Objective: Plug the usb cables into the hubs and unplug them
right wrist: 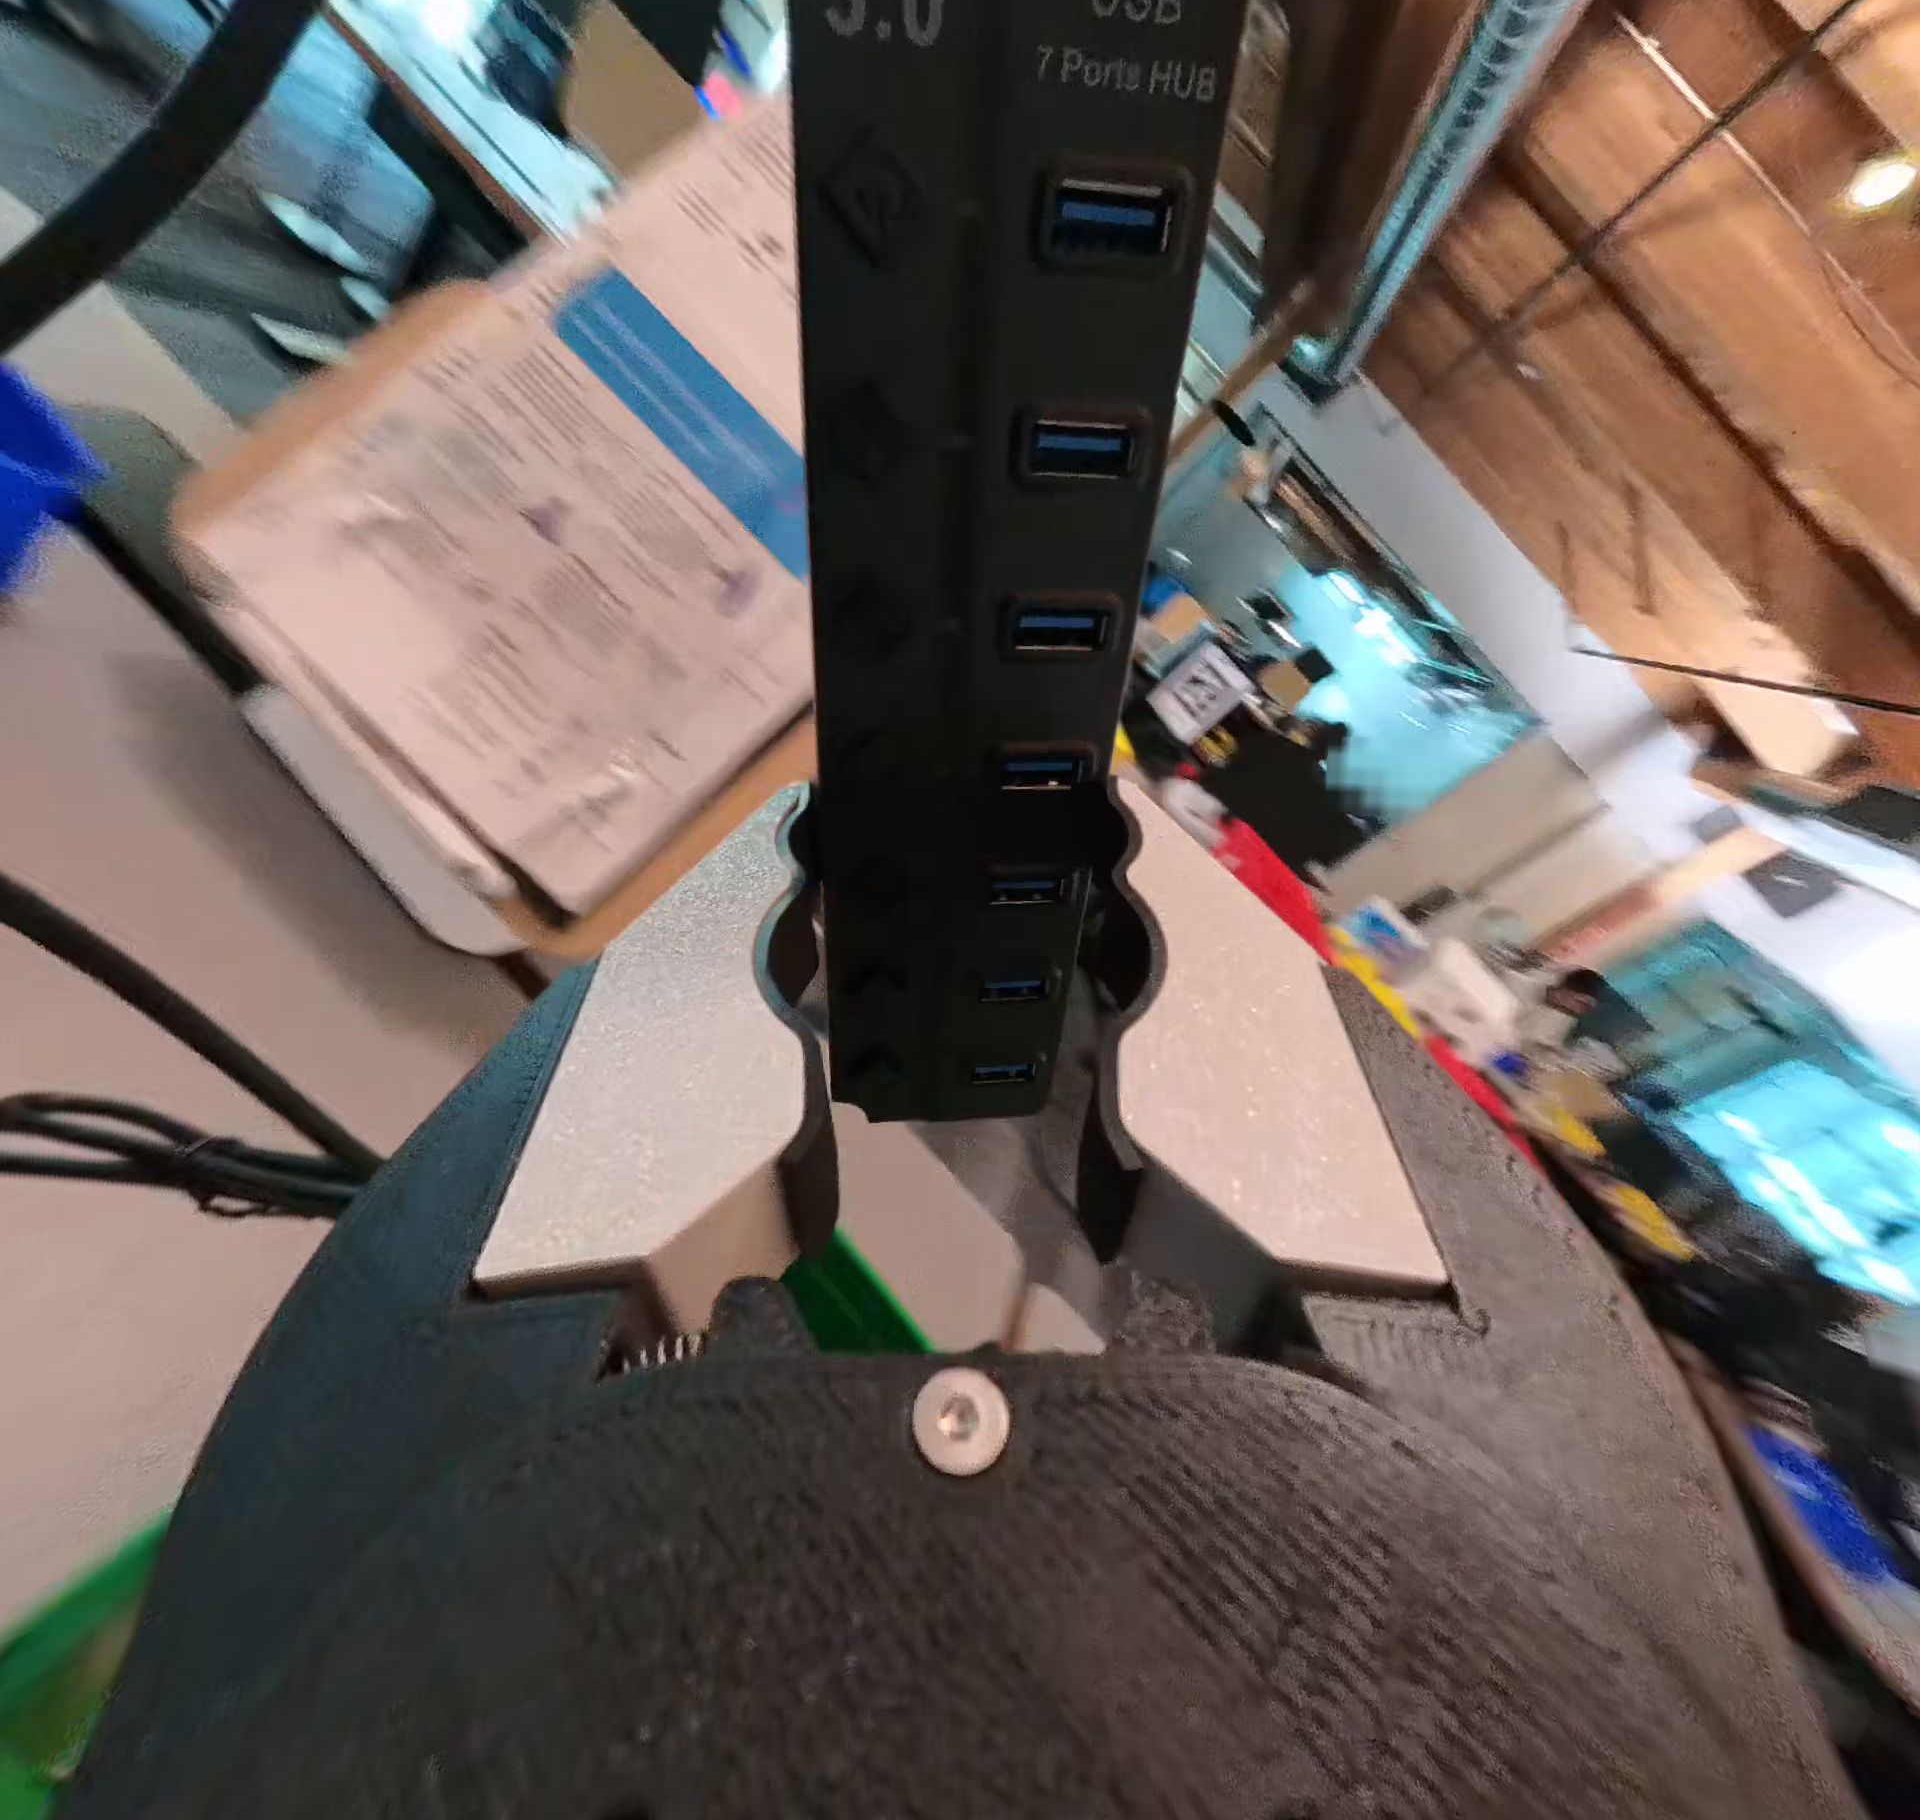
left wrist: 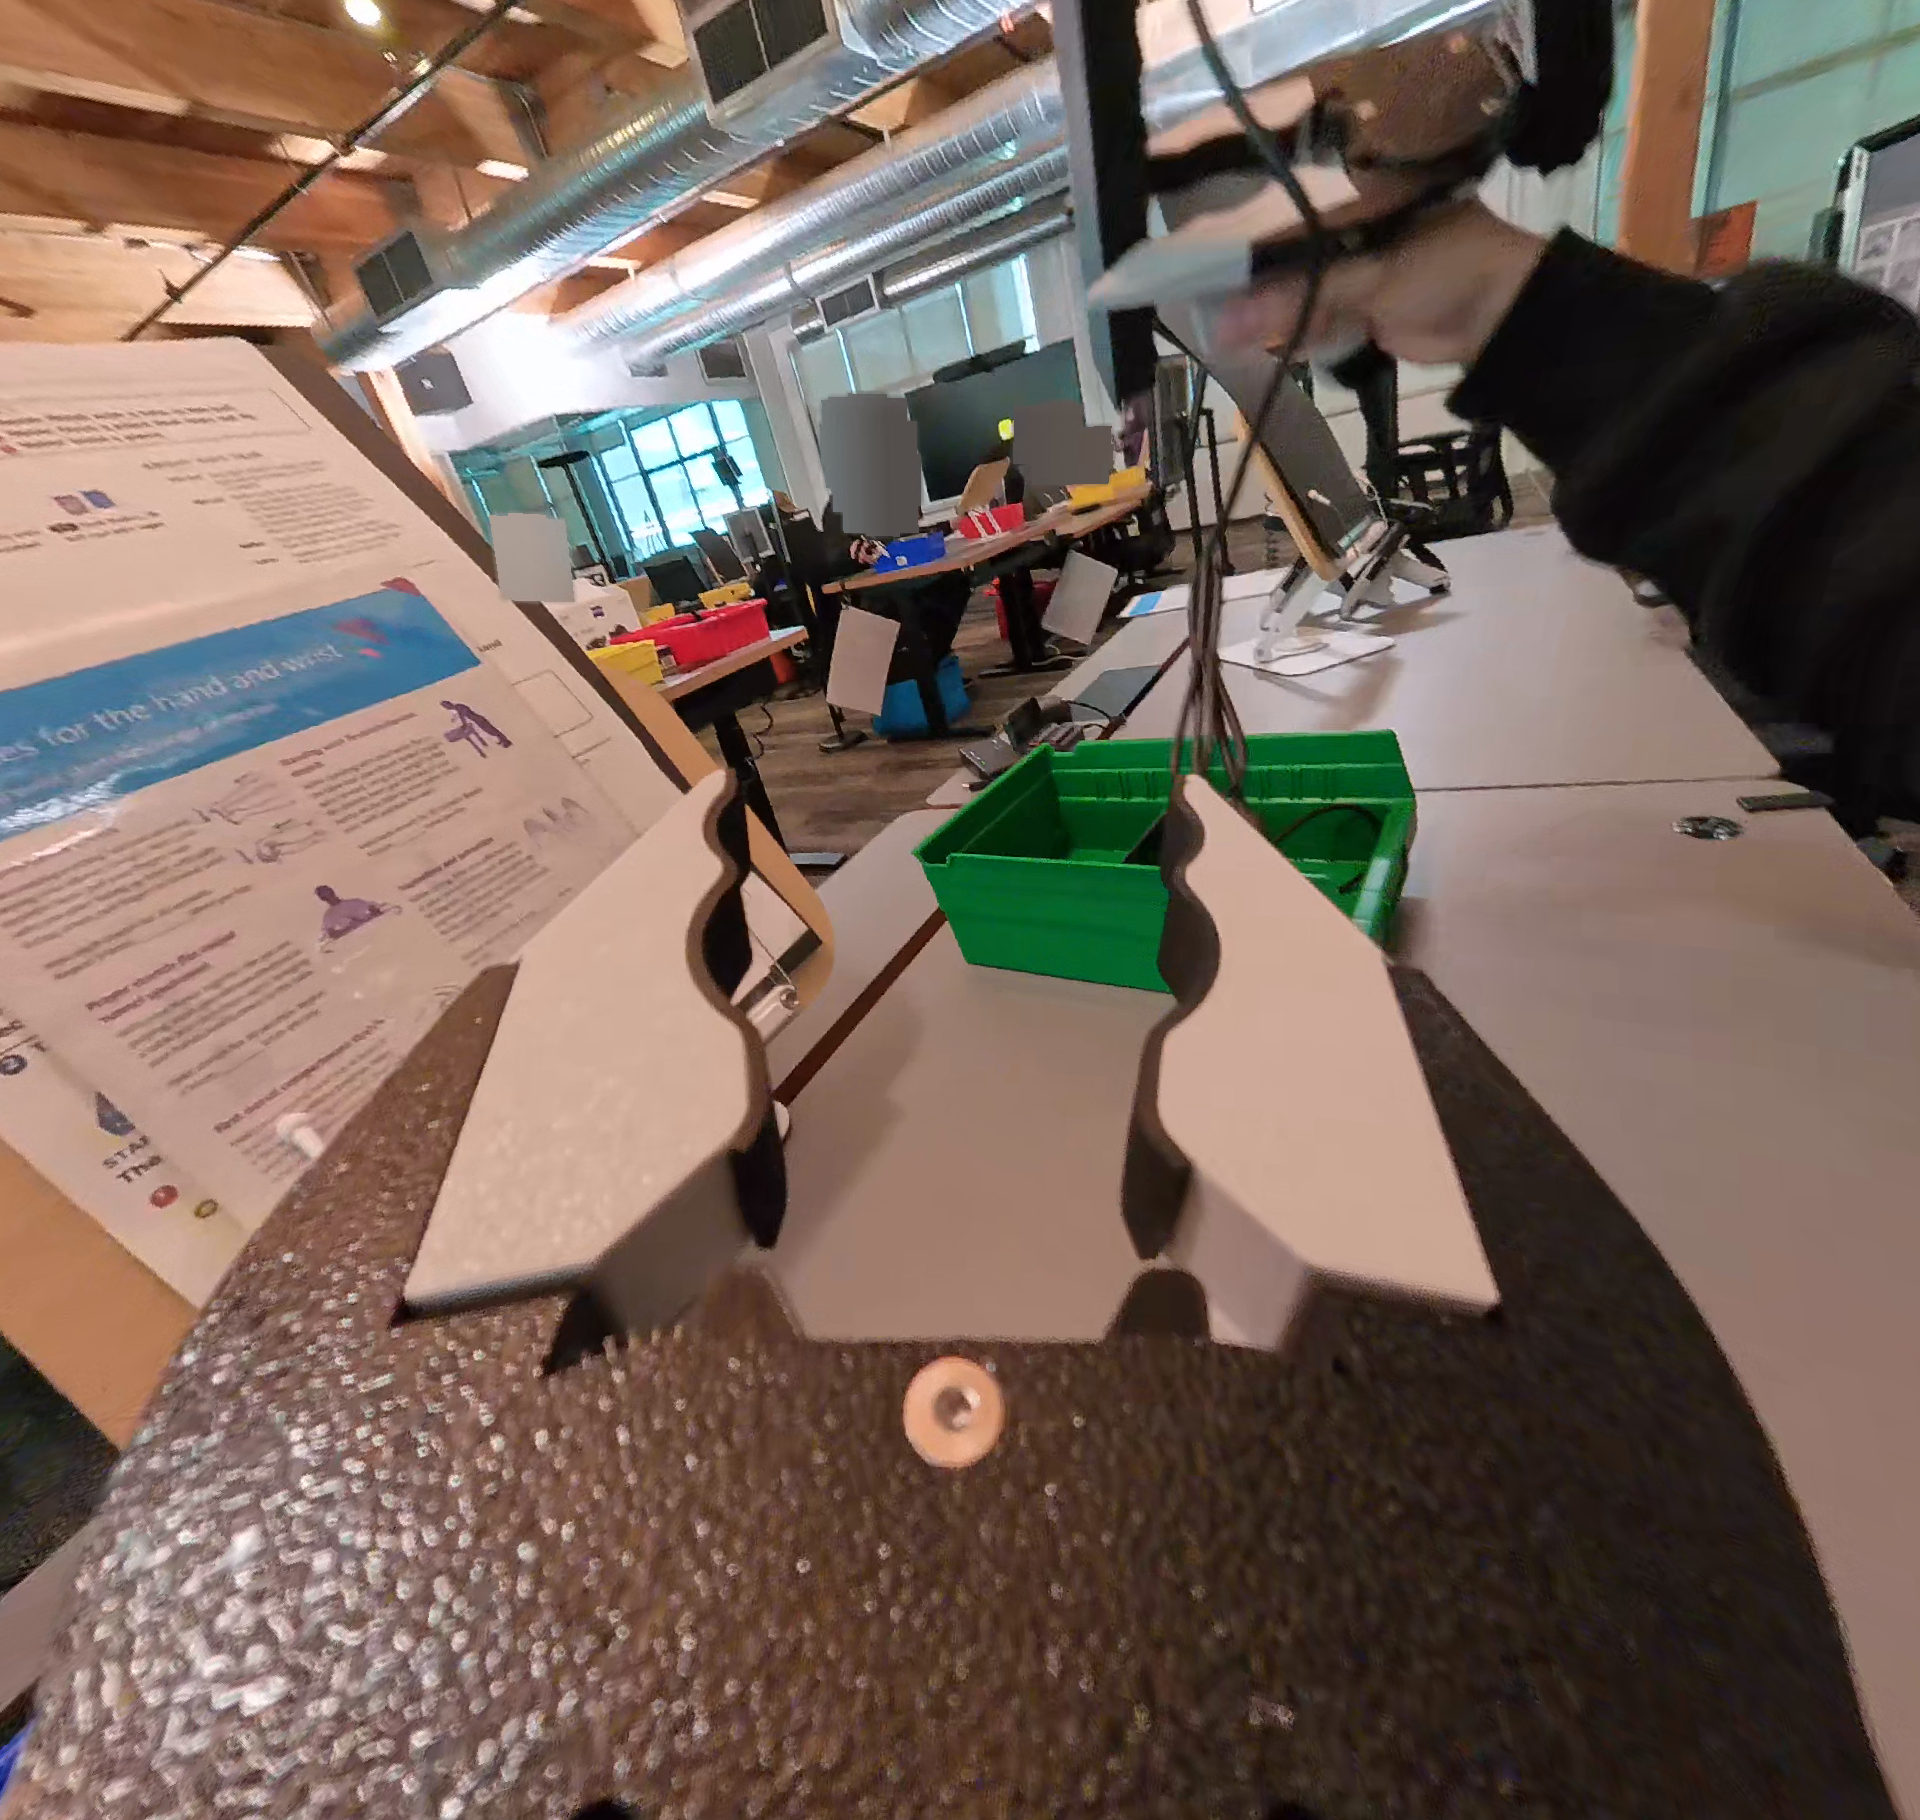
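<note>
My right gripper [right wrist: 956,820] is shut on a long black USB hub [right wrist: 904,420] with several blue ports, all empty, and holds it upright by its lower part. In the left wrist view the right gripper [left wrist: 1174,264] holds the hub [left wrist: 1101,139] high in the air, with a hand [left wrist: 1444,284] behind it. Thin black cables [left wrist: 1210,627] hang from there down into a green bin [left wrist: 1049,897] on the table. My left gripper [left wrist: 961,804] is open and empty, low over the table in front of the bin.
A tilted board with a printed sheet [left wrist: 260,731] stands on the left, close to my left finger; it also shows in the right wrist view [right wrist: 520,575]. More cables [right wrist: 156,1157] lie at the left. A white stand [left wrist: 1330,565] sits at the back of the grey table [left wrist: 1558,991].
</note>
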`<state>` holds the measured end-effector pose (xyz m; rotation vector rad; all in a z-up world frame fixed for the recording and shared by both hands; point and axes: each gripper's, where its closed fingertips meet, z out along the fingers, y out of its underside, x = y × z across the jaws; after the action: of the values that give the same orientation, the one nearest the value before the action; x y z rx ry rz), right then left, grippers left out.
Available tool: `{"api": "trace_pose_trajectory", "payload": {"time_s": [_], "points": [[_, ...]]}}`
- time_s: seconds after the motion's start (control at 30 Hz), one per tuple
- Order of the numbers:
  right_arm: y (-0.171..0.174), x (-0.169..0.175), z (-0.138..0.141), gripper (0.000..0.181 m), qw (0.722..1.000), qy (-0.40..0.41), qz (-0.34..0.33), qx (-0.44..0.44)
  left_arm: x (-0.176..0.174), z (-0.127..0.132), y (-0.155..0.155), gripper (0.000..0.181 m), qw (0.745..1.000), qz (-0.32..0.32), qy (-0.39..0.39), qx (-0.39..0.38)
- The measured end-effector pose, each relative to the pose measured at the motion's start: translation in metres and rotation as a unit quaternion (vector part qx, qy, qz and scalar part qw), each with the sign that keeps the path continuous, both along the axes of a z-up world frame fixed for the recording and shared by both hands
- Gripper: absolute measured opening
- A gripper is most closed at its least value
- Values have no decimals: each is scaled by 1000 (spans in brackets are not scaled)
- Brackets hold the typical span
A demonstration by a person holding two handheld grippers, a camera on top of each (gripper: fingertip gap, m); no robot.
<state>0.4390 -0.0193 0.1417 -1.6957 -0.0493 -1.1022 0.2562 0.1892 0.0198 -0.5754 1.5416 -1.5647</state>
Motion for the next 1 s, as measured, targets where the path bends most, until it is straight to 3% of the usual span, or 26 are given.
{"api": "trace_pose_trajectory", "payload": {"time_s": [0.13,0.37,0.43,0.57,0.7,0.83,0.93,1.0], "points": [[-43,66,8,52,986,-38,-123,-106,2,-11,-10,78,999,-22,24,12],[-76,141,-40,52,949,-51,-241,-196,2,-18,-18,78,998,-31,29,35],[-74,149,-72,53,942,-28,-226,-247,3,-20,-18,78,998,-32,33,40],[-73,152,-138,52,901,-7,-196,-387,5,-24,-15,78,998,-31,39,38],[-83,149,-193,53,840,43,-170,-513,8,-28,-15,77,998,-36,46,30],[-85,150,-226,52,795,74,-168,-578,12,-33,-14,77,997,-36,56,32],[-95,160,-236,52,730,50,-198,-652,13,-39,-15,77,996,-36,63,41],[-92,161,-251,52,721,64,-189,-664,15,-41,-14,77,996,-35,66,45]]}}
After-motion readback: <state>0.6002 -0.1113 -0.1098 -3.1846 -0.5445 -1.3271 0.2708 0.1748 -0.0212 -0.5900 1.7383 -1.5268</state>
